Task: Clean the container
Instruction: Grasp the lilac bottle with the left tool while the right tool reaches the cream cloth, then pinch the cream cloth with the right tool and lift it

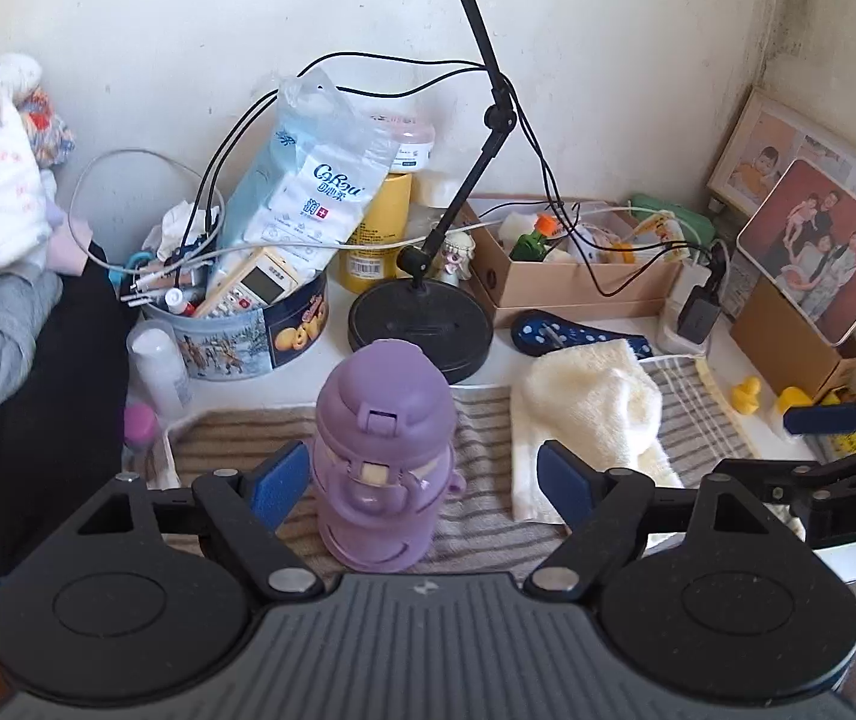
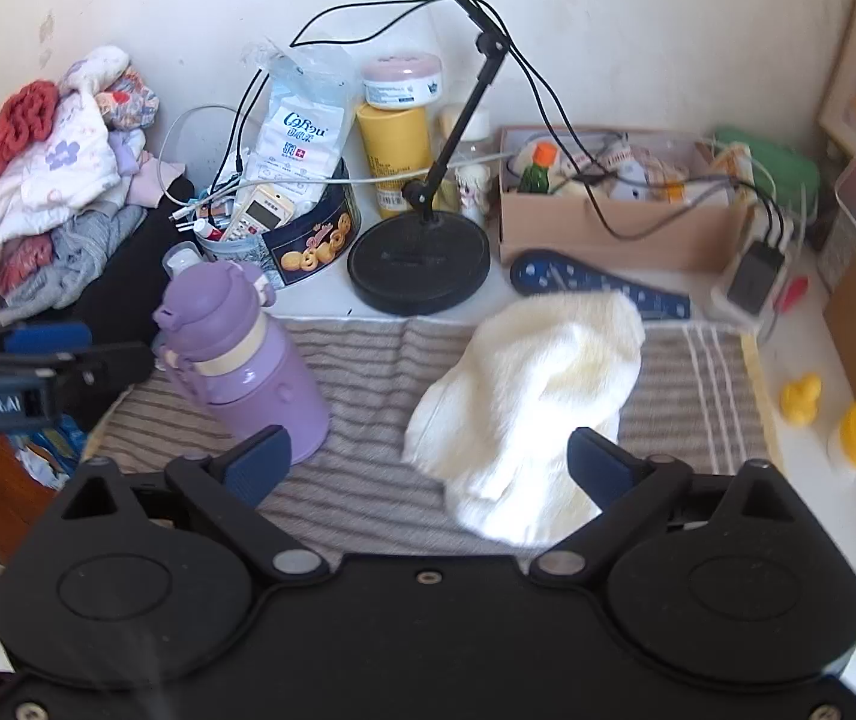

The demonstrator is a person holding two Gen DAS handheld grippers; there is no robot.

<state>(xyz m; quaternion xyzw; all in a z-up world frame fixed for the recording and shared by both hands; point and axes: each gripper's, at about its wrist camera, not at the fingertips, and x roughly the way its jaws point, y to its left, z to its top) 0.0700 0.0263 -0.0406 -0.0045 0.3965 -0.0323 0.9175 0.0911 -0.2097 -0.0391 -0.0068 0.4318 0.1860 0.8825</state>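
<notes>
In the left wrist view, the left gripper (image 1: 425, 480) fills the lower part of the frame, level, and points forward over a striped mat (image 1: 481, 516). Its blue fingers (image 1: 279, 477) are spread wide. Between them, in the centre of the frame, stands the purple bottle (image 1: 386, 462), upright on the mat, with its lid closed. The left finger is very near to the bottle, but whether it touches cannot be told; the right finger is clearly apart from it. To the right of the bottle a cream cloth (image 1: 592, 420) lies crumpled on the mat. At the right edge, the right gripper (image 1: 835, 420) enters the frame from the side.

In the right wrist view, the left gripper (image 2: 50, 339) shows at the left edge, just beside the bottle (image 2: 242, 360), which appears tilted here in the centre left. The right gripper (image 2: 428, 465) fills the bottom of the frame, with its fingers (image 2: 260, 459) wide apart and empty. The cloth (image 2: 523, 402) lies between them, slightly ahead. The right finger seems to overlap the edge of the cloth.
</notes>
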